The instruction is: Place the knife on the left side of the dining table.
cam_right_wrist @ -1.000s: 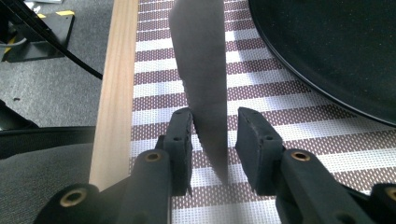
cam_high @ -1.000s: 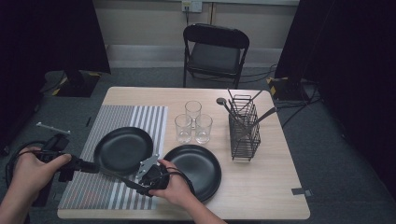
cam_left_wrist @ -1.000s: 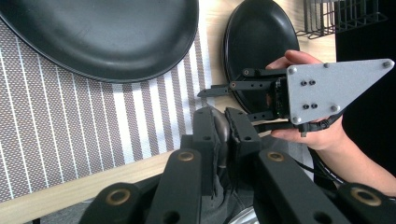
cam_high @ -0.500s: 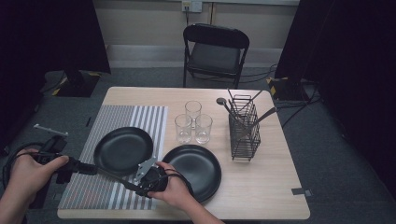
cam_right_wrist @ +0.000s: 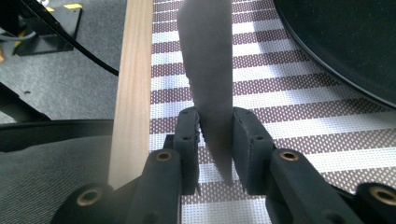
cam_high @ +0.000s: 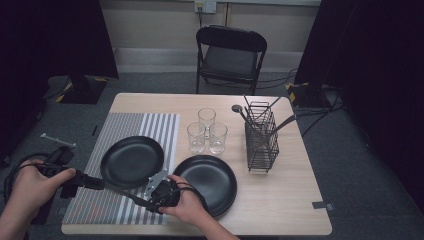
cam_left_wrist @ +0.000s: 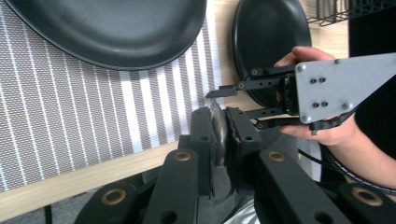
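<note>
Over the striped placemat, near its front edge, a knife is held level between the two grippers. The left gripper sits at the mat's left front corner, and in the left gripper view its jaws are pressed together on the thin metal end of the knife, which stands on edge between the pads. The right gripper hovers at the mat's front right, close to the table's near edge. In the right gripper view the knife's blade runs away from the jaws across the mat's stripes, its pointed end lying between the two pads; the pads stand close on either side of it, but whether they press on the blade I cannot tell. The left gripper view also shows the right gripper farther off, with its grey three-cornered plate on top and a hand wrapped around it.

Two black plates share the scene: one plate rests on the mat just behind the knife, the other plate lies on bare wood just right of the mat. Three glasses stand beyond the mat's right edge, and a wire rack with utensils stands farther right of them.
</note>
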`<move>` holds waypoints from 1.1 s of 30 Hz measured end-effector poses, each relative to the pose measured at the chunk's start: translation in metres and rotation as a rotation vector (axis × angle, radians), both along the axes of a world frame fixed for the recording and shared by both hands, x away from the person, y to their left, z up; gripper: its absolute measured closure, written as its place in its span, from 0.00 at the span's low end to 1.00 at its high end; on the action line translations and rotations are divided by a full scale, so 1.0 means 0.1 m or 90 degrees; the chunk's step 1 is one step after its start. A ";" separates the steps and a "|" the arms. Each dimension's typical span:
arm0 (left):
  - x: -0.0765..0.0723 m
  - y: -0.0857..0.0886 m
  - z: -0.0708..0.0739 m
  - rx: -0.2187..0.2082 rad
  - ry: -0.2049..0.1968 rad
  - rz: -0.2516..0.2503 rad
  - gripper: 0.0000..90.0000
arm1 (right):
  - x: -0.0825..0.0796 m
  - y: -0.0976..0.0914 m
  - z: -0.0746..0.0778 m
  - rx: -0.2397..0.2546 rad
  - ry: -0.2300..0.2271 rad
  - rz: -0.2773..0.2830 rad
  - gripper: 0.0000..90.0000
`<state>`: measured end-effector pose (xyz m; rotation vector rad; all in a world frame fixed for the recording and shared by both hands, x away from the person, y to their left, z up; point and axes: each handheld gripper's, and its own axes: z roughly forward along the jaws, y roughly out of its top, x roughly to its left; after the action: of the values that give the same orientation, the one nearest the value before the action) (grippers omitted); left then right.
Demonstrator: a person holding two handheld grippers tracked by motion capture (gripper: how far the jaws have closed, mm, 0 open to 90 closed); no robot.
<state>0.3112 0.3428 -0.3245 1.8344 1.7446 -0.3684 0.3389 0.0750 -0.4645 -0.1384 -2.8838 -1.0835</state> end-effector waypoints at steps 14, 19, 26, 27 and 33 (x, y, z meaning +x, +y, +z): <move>-0.01 -0.01 0.00 0.063 -0.003 -0.006 0.87 | 0.01 0.02 -0.04 -0.003 0.006 0.001 0.81; 0.00 -0.01 0.00 0.075 -0.005 -0.009 0.86 | 0.01 0.03 -0.04 -0.006 0.003 0.002 0.82; -0.01 0.00 -0.02 0.090 -0.007 0.006 0.84 | 0.01 0.05 -0.03 -0.015 -0.002 0.006 0.82; -0.02 0.00 -0.03 0.085 -0.003 0.013 0.84 | 0.01 0.05 -0.03 -0.015 -0.003 0.006 0.82; -0.03 0.04 -0.08 0.100 0.000 0.009 0.82 | -0.01 0.06 -0.03 -0.028 0.001 0.011 0.82</move>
<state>0.3083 0.3470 -0.3327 1.9292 1.8298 -0.2312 0.3375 0.0810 -0.4672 -0.1158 -2.9036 -1.0162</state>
